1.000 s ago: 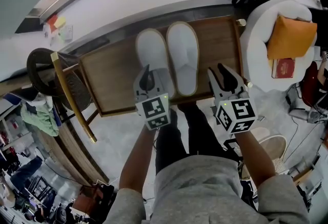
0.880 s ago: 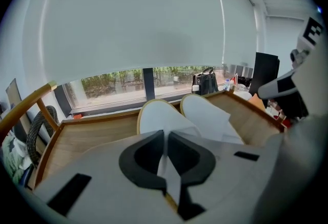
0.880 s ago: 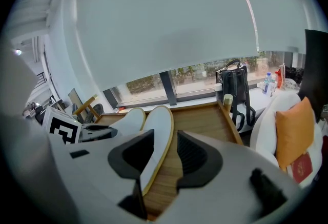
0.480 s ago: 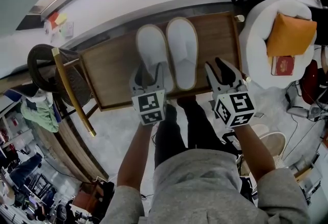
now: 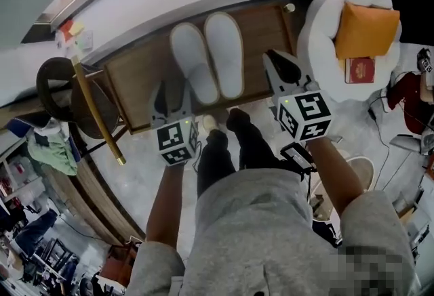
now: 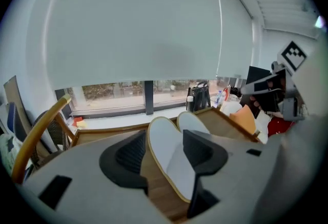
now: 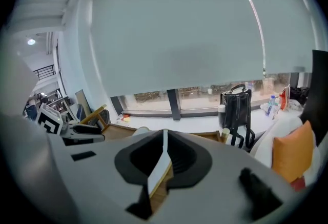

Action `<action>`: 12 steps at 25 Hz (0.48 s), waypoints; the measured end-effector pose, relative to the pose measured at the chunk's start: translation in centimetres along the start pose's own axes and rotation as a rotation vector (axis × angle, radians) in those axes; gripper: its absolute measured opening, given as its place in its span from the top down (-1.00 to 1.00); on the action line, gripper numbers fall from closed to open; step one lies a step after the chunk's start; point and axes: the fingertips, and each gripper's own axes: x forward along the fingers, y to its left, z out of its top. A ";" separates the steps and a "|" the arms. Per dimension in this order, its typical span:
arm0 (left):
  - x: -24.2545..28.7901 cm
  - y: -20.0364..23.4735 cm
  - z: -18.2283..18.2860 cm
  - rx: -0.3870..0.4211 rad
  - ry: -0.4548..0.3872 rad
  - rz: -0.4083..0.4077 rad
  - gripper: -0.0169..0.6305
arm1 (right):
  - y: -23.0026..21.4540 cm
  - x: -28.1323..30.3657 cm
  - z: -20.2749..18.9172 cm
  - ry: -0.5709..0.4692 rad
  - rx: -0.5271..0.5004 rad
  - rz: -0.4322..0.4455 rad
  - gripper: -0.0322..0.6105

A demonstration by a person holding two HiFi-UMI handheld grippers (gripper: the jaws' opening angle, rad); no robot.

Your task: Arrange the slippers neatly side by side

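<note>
On the wooden table (image 5: 132, 88), about its middle, the white slippers lie as a pair. The left-hand slipper (image 5: 193, 71) and the right-hand slipper (image 5: 224, 54) touch along their inner sides, toes toward the table's far edge, heels close to level. We judge the arranging itself as good as done, and the step in hand as letting go and clearing away.

The left gripper (image 5: 172, 99) hangs over the table's near edge, just short of the left-hand slipper's heel. Its jaws have just been opening and stand wide with nothing gripped — the slipper seen between them lies beyond, on the table. The right gripper (image 5: 280, 66) hovers at the table's near right corner, apart from the pair. Its jaws have just been closing, down to a thin slit, and they hold nothing.

Next, as we read it, we need only check the pair for a skewed heel — if one needs a nudge, a light sideways push should do without dragging its neighbour.
</note>
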 end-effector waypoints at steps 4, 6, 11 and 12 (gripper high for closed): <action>-4.7 0.8 3.0 0.017 -0.051 0.048 0.63 | 0.0 -3.4 3.2 -0.042 -0.056 0.006 0.79; -7.2 1.0 4.6 0.017 -0.076 0.063 0.84 | 0.1 -5.4 4.9 -0.063 -0.103 -0.002 0.79; -13.1 0.1 8.4 -0.054 -0.167 0.048 0.87 | 0.1 -10.8 8.5 -0.116 -0.199 -0.046 0.79; -14.2 0.0 9.1 -0.066 -0.186 0.050 0.87 | 0.5 -11.8 9.3 -0.131 -0.196 -0.050 0.79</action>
